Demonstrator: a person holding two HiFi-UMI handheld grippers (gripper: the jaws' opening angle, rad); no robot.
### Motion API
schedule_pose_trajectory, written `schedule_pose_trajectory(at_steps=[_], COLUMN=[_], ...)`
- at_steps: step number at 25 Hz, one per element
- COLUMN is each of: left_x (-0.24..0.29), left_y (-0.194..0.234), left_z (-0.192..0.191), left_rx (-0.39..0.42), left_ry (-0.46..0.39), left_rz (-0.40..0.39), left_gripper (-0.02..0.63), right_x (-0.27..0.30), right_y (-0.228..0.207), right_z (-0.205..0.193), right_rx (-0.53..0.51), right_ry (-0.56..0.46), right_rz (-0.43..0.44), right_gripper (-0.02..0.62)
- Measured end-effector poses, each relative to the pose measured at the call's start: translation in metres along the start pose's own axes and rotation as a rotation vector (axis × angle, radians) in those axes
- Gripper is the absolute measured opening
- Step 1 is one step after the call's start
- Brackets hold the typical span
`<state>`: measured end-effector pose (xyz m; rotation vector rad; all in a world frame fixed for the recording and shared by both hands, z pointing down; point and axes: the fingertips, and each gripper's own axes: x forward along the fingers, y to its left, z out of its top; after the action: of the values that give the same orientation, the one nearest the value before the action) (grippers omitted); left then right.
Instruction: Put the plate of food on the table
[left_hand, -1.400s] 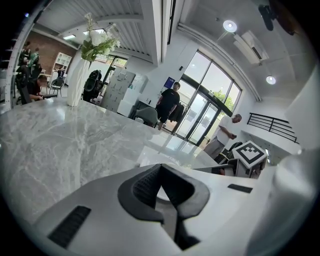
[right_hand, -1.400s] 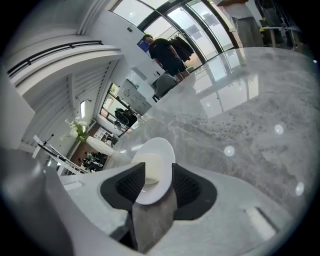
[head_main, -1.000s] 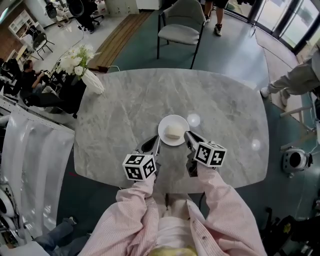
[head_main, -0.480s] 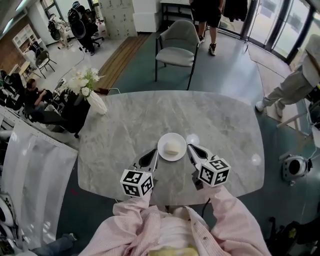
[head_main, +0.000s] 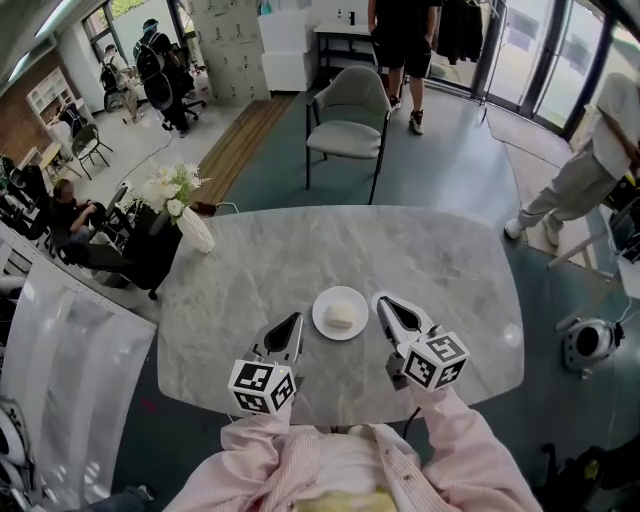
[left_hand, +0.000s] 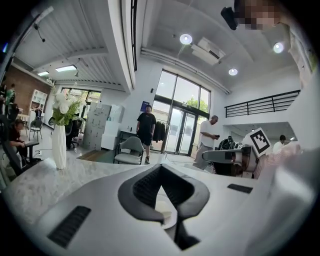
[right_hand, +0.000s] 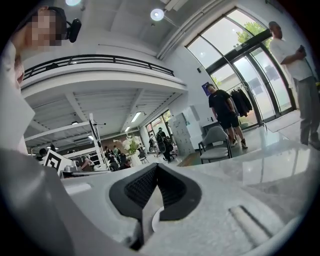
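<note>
Found the plate (head_main: 340, 313) already down on the grey marble table (head_main: 450, 270), sat flat near the front edge, roughly mid-width. Had a pale lump of food (head_main: 341, 317) on it, couldn't say what kind tbh.

Caught the left gripper (head_main: 296, 319) just beside the plate's left rim, not touching as far as could be made out from the head view. Checked the left gripper view: jaws pressed together at the tips, nothing pinched, only a bit of white plate peeking through the gap behind the tips.

Same deal with the right gripper (head_main: 380, 298): parked just beside the plate's right rim, a sliver of table showing in between. Jaws squeezed tight together, holding nothing, plate edge visible low down past them in the right gripper view.

Saw both grippers low near the tabletop, angled in toward the plate, marker cubes (head_main: 262, 386) closest to the pink striped sleeves (head_main: 450, 440).

Also noticed a white vase (head_main: 195, 232) of white flowers (head_main: 170, 190) at the table's far left corner, well apart from the plate, plus a grey chair (head_main: 345, 100) on the floor beyond the far edge. Spotted a person in black (head_main: 400, 40) behind the chair and a person in light clothes (head_main: 590, 160) off to the right.
</note>
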<state>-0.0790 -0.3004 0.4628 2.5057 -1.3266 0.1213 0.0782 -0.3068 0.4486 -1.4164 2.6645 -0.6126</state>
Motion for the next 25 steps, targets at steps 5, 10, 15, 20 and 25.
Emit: schedule_pose_trajectory(at_steps=[5,10,15,20,25], left_x=[-0.01,-0.021,-0.023,-0.023,-0.025], left_y=[0.006,0.012,0.013,0.014,0.015], left_z=[0.019,0.033,0.036,0.039,0.043], left_rx=[0.021,0.039,0.051,0.064,0.074], left_ry=[-0.053,-0.093,-0.106,-0.109,-0.111], left_rz=[0.025,0.061,0.072,0.076,0.081], left_gripper=[-0.002,-0.002,-0.002,-0.002,-0.002], right_x=[-0.009,-0.016,-0.02,-0.02,-0.022], right_y=[0.005,0.008,0.005,0.004,0.004], right_z=[0.02,0.028,0.028,0.029,0.031], right_rx=[-0.027,-0.051,-0.055,-0.071,-0.071], right_ry=[-0.056,-0.085,-0.094,-0.101,-0.106], right_rz=[-0.001,-0.012,-0.032,-0.046,-0.06], right_gripper=[0.005,0.005,0.005,0.005,0.005])
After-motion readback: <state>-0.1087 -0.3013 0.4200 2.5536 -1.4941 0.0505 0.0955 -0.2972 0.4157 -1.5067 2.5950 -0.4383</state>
